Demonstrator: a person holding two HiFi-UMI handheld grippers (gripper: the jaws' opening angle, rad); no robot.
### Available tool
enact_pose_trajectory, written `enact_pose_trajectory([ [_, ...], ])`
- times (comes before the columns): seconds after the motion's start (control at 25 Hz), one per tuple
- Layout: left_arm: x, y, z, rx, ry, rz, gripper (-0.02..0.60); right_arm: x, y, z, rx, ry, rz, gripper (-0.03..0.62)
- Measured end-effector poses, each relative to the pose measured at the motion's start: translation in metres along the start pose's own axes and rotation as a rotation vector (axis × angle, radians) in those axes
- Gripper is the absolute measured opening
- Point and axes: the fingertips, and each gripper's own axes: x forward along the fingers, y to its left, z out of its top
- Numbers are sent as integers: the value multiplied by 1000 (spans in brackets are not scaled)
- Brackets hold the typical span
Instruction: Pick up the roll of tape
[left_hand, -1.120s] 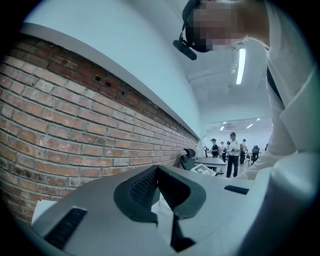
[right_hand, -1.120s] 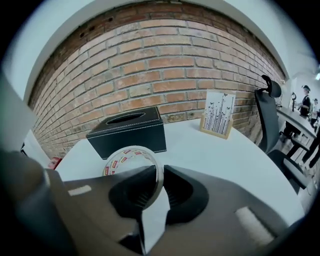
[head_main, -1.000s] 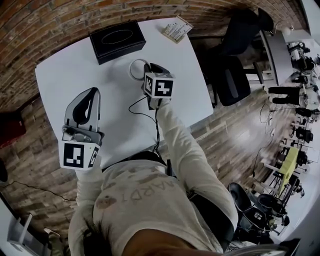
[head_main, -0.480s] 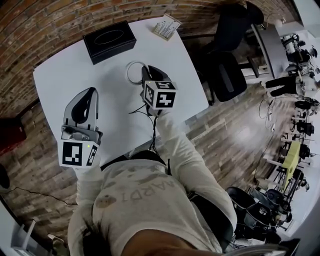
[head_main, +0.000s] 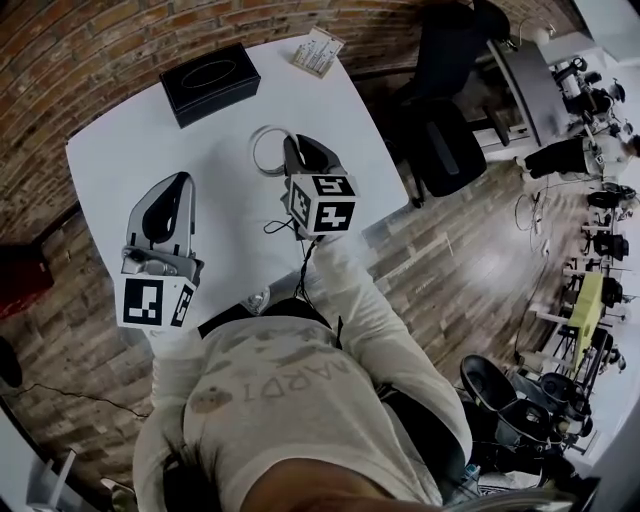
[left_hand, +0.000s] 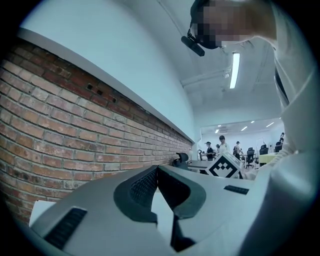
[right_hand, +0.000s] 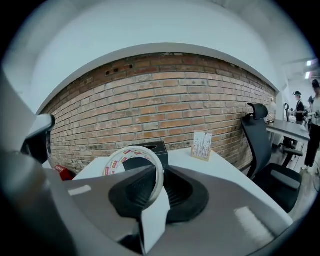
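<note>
the roll of tape (right_hand: 116, 161) sits on edge between the jaws of the right gripper (right_hand: 159, 172), at lower centre of the right gripper view. both ribbed pads are closed on one side of the ring's band. the rest of the ring projects up and to the left of the pads, slightly tilted, with printed markings visible on its inner face. in the head view the same roll of tape (head_main: 253, 150) appears as a pale ring at upper centre of the frame, at the tip of the right gripper (head_main: 292, 148), over the white table (head_main: 120, 140). a thin cable (head_main: 285, 225) runs from the gripper body toward the person at the bottom of the frame.

the left gripper (head_main: 183, 182) is at centre left of the head view, over the near left part of the table, well apart from the roll. its jaws are together at the tips with nothing between them.

a black tissue box (head_main: 210, 82) stands on the far side of the table, at upper left of the roll. a small printed card (head_main: 317, 52) stands near the table's far right corner. a black office chair (head_main: 450, 150) is beside the table at upper right. a brick wall (right_hand: 150, 110) runs behind the table.
</note>
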Motion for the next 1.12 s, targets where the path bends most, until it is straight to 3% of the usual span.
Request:
enact_pose_trajectory([
  [0.56,-41,-34,19,7,-37,-38,6,-91,20,17,-36,-136,-26,58],
  [0.76,-31,-56,25,16,-41,-47,6,-116,4,30,-49,-185,-22,58],
  [1.12,-69,-86,34,44,-64,-54,6,-179,19,30,-73,-274,-15,58],
])
